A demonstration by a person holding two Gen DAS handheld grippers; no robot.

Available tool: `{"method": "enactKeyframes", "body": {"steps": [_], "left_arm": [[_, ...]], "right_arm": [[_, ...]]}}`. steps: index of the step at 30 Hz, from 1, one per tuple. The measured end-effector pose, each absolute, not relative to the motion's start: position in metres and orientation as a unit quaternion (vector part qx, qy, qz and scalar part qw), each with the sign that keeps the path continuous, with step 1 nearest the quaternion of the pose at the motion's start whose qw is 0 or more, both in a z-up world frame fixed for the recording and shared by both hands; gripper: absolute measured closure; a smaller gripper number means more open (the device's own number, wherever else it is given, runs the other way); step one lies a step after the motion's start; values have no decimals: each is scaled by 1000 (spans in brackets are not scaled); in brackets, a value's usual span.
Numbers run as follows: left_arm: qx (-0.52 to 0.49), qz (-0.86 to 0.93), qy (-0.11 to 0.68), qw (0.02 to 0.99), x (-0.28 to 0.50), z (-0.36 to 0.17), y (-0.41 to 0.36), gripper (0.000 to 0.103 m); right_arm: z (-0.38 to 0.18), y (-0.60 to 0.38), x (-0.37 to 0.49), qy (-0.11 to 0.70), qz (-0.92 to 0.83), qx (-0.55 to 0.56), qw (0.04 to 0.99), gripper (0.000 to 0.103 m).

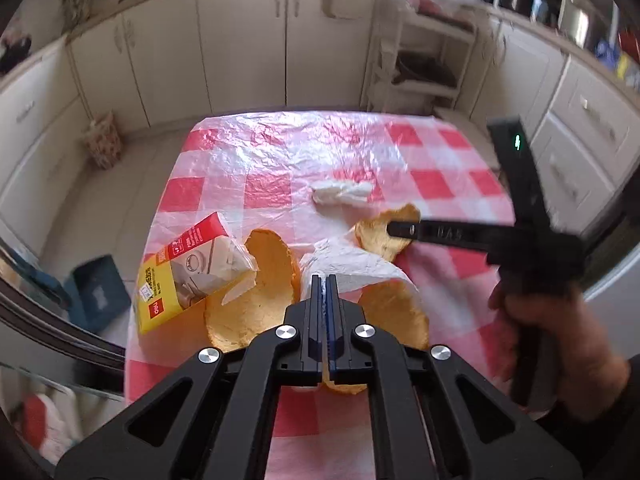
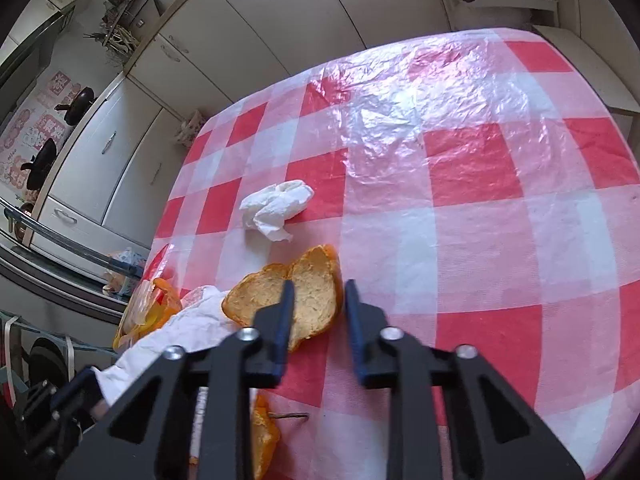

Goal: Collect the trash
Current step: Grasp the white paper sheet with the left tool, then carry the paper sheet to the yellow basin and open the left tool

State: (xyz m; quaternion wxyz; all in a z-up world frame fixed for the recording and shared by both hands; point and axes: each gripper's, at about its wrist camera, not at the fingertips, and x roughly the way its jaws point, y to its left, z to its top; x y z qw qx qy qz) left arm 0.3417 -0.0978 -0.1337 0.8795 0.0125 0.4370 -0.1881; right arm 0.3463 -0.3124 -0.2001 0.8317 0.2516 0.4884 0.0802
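Your left gripper (image 1: pixel 325 280) sits at the lower centre of the left wrist view with its fingers clenched together; their tips meet at the edge of the large white tissue (image 1: pixel 352 268), though whether they pinch it cannot be told. Orange peel (image 1: pixel 248 300) lies on both sides of that tissue on the checked tablecloth (image 1: pixel 432 148). A red and yellow wrapper (image 1: pixel 180 268) rests at the left, overlapping the peel.

Your right gripper (image 2: pixel 316 292) appears low in the right wrist view. Its fingers (image 2: pixel 286 300) stand apart astride a separate peel piece (image 2: pixel 308 296) (the left finger over the pale inner side, the right finger beside the peel's edge), not pressing it. A small crumpled tissue (image 2: pixel 276 208) lies above, near the frame's centre left. Your hand (image 1: pixel 560 336) grips the handle at right in the left wrist view.
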Motion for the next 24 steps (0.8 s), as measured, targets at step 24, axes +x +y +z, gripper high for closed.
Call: {"method": "enactKeyframes", "body": {"steps": [24], "left_arm": [[-154, -327, 389, 848, 318, -99, -81, 101]], "right_arm": [[-142, -399, 279, 406, 54, 267, 872, 96]]}}
